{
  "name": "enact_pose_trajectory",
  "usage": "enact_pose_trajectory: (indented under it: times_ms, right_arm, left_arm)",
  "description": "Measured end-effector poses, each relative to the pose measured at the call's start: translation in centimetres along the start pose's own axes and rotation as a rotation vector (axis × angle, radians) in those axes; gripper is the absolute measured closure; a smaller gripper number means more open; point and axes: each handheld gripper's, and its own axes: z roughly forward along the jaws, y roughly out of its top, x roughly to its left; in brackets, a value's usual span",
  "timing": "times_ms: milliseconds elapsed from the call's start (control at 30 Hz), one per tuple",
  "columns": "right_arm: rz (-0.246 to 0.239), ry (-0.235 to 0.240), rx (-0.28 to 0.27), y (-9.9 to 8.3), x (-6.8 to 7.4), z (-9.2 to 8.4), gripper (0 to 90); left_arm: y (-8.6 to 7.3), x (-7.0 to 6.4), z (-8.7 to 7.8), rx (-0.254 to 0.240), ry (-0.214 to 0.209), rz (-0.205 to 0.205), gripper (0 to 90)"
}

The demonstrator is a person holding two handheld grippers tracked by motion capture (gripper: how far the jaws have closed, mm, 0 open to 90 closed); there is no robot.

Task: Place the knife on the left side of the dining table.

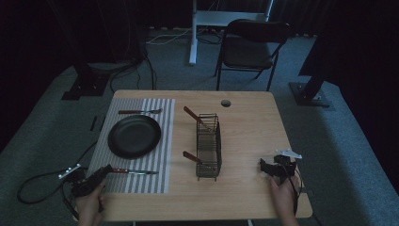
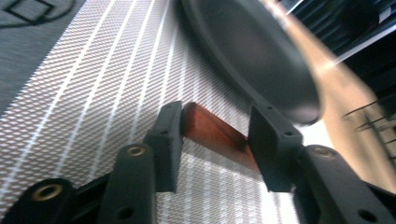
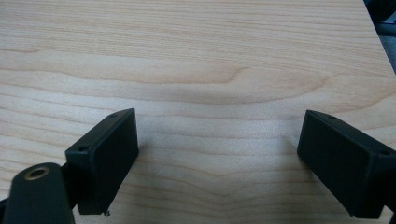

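Knife (image 1: 134,171): lies on the striped mat (image 1: 141,181) near the worktop's (image 1: 249,141) front left corner; its brown handle end sits between the jaws in the left gripper view.
Left gripper (image 2: 212,140): jaws parted around the handle (image 2: 215,135); contact hard to make out.
Right gripper (image 3: 217,158): released, jaws wide over bare wood near the front right edge.
Plate (image 2: 252,56): blurred, cut off.
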Motion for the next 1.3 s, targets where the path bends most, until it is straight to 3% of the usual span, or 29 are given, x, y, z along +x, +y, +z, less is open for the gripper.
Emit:
enact_pose_trajectory:
  times_ms: [167, 267, 367, 400, 567, 667, 833, 1000, 1033, 1067, 1167, 1233, 1300]
  right_arm:
    - [0.000, 0.000, 0.000, 0.0, 0.0, 0.0, 11.4]
    - [0.000, 0.000, 0.000, 0.0, 0.0, 0.0, 11.5]
    - [0.000, 0.000, 0.000, 0.0, 0.0, 0.0, 11.4]
    - [0.000, 0.000, 0.000, 0.0, 0.0, 0.0, 11.4]
    - [0.000, 0.000, 0.000, 0.0, 0.0, 0.0, 11.4]
    - [0.000, 0.000, 0.000, 0.0, 0.0, 0.0, 11.4]
    - [0.000, 0.000, 0.000, 0.0, 0.0, 0.0, 11.4]
    - [0.000, 0.000, 0.000, 0.0, 0.0, 0.0, 11.4]
    - [0.000, 0.000, 0.000, 0.0, 0.0, 0.0, 11.4]
    - [0.000, 0.000, 0.000, 0.0, 0.0, 0.0, 11.4]
    - [0.000, 0.000, 0.000, 0.0, 0.0, 0.0, 11.4]
    - [0.000, 0.000, 0.000, 0.0, 0.0, 0.0, 11.4]
    - [0.000, 0.000, 0.000, 0.0, 0.0, 0.0, 11.4]
  left_arm:
    - [-0.1, -0.1, 0.4, 0.012, 0.042, 0.058, 50.9]
    - [-0.1, -0.7, 0.5, 0.021, 0.103, 0.153, 50.4]
    - [0.0, -0.9, 0.7, 0.030, 0.125, 0.192, 49.5]
    - [-0.1, -1.2, 0.8, 0.029, 0.157, 0.239, 48.1]
    - [-0.2, -1.8, 0.9, 0.024, 0.202, 0.314, 43.9]
    - [-0.1, -2.2, 0.3, -0.005, 0.213, 0.336, 43.7]
    - [-0.4, -2.7, -0.4, -0.004, 0.182, 0.369, 39.6]
    - [-0.9, -3.3, -0.8, 0.031, 0.151, 0.358, 25.7]
    - [-1.0, -3.4, -0.8, 0.049, 0.154, 0.359, 17.0]
    - [-1.0, -3.4, -0.8, 0.049, 0.154, 0.359, 14.7]
    - [-1.5, -3.8, -1.0, 0.064, 0.175, 0.404, 10.7]
    - [-1.8, -3.9, -1.1, 0.078, 0.173, 0.411, 0.3]
    - [-2.0, -3.8, -1.1, 0.088, 0.167, 0.415, 0.3]
